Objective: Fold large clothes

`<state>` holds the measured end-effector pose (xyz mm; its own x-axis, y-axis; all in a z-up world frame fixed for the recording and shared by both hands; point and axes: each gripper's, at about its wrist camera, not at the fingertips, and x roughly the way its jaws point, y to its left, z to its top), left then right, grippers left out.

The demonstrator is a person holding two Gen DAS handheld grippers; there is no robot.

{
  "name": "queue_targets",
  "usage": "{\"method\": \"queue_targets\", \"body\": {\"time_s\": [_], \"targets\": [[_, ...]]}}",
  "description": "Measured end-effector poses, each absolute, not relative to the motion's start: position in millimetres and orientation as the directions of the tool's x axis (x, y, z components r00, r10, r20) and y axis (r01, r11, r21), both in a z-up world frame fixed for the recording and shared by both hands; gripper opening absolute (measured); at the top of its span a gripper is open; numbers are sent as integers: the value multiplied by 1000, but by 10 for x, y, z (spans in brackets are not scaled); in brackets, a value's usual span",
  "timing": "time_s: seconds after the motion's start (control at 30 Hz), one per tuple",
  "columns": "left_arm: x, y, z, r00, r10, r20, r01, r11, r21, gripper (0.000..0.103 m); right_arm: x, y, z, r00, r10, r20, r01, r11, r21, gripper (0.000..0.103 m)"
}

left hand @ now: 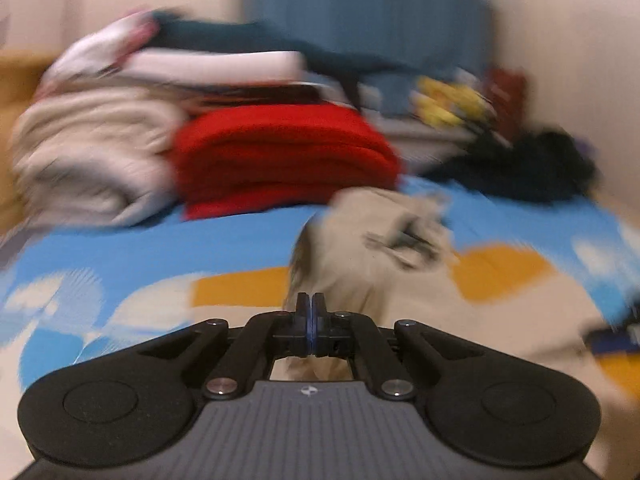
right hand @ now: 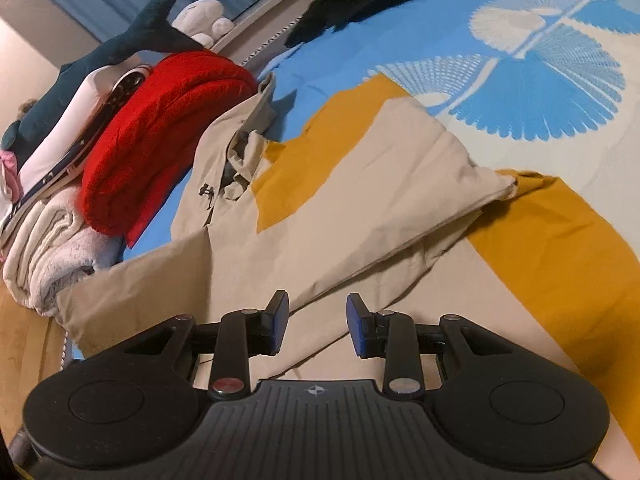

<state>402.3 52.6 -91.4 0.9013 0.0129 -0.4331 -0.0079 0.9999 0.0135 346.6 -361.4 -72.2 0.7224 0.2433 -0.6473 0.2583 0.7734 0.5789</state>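
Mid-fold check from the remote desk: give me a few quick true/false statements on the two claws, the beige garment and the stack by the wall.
1. The left claw is closed. True.
2. The right claw is clamped on the beige garment. False: its jaws stand apart, with cloth beyond them.
3. The garment lies on a patterned blue bedsheet. True.
4. The red blanket is spread flat over the bed. False: it is folded, beside a pale blanket.
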Motion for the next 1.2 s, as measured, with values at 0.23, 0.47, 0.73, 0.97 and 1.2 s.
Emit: {"method": "queue_targets", "body": {"time_s": [0.23, 0.47, 0.73, 0.97, 1.2], "targets": [[4238, 1181, -946, 844, 7, -536, -148, 964, -220, 1, 3471, -3486, -641, 740, 207, -640, 218, 826, 520, 24], [4555, 1602, -1459, 767, -243, -594, -157, 827, -540, 40, 3478, -3424, -641, 737, 219, -640, 215, 820, 530, 14], [4860, 1721, -1874, 755, -253, -605, -260, 731, -631, 40, 3487, -3397, -704, 712, 256, -654, 217, 806, 551, 15], [4689, 1751, -1567, 797, -216, -564, -256, 725, -640, 0, 3464, -3369, -676, 708, 269, -653, 201, 810, 551, 15], [4396, 1607, -1144, 744, -58, -665, -323, 840, -435, 2, 3441, -3378, -662, 710, 251, -658, 210, 816, 538, 15]]}}
